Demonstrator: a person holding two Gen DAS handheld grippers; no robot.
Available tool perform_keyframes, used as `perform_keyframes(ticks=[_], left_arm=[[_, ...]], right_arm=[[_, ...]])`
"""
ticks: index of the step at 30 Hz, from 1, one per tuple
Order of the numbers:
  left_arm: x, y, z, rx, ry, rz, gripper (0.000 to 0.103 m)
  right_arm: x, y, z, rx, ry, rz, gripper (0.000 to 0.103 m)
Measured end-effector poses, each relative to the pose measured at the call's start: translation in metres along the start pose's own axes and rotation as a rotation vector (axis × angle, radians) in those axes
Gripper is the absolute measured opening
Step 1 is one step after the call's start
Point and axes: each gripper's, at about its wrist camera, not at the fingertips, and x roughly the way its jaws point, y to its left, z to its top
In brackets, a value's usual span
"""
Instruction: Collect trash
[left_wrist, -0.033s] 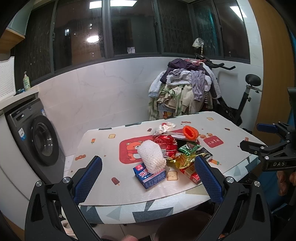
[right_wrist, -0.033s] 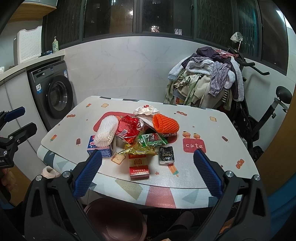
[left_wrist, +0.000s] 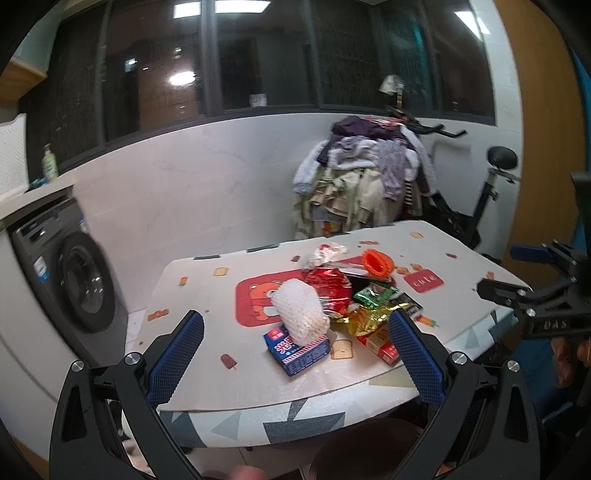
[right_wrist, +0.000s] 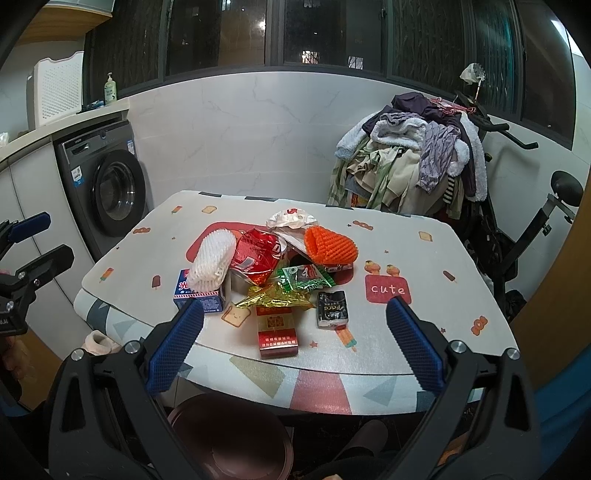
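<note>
1. Nothing on the table (right_wrist: 424, 258) has moved since the earlier frame; both grippers hold the same place.
2. Left gripper (left_wrist: 295, 347) has its fingers wide apart, holding nothing.
3. Right gripper (right_wrist: 293, 332) is also spread and holds nothing.
4. Trash pile (right_wrist: 273, 266) lies at the middle of the table, near its front edge, well apart from both grippers.
</note>
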Motion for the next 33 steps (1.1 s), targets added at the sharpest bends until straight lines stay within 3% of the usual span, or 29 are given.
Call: perform_keyframes(ticks=[5, 7, 9, 12, 16, 18, 25, 29, 33], left_arm=[[0.023, 0.001, -0.014, 0.027, 0.09, 0.027, 0.098], [0.029, 0.002, -0.023, 0.028, 0.099, 0.039, 0.098], [0.036, 0.006, -0.032, 0.023, 0.101, 0.025, 0.098], [0.045, 0.016, -0.041, -0.003, 0.102, -0.016, 0.098], [0.062, 0.025, -0.054, -0.006, 0.116, -0.02, 0.098], [0.074, 0.026, -0.058, -0.002, 0.165, -0.044, 0.098], [0.112, 0.031, -0.077, 0.005, 0.269, 0.009, 0.098], [0.12, 0.036, -0.083, 0.004, 0.271, 0.039, 0.098], [0.127, 0.046, -0.088, -0.035, 0.283, 0.016, 0.098]], right_arm=[[0.021, -0.009, -0.019, 0.054, 0.047, 0.039, 0.097], [0.031, -0.014, -0.03, 0.08, 0.059, 0.078, 0.098], [0.042, -0.016, -0.039, 0.082, 0.08, 0.062, 0.098], [0.074, -0.016, -0.059, 0.062, 0.22, 0.055, 0.097], [0.098, -0.015, -0.076, 0.066, 0.285, -0.003, 0.097], [0.107, -0.018, -0.079, 0.106, 0.294, 0.017, 0.097], [0.141, -0.019, -0.077, 0.097, 0.326, 0.07, 0.097], [0.167, -0.012, -0.074, 0.059, 0.352, 0.108, 0.097], [0.191, -0.003, -0.071, 0.04, 0.361, 0.123, 0.097]])
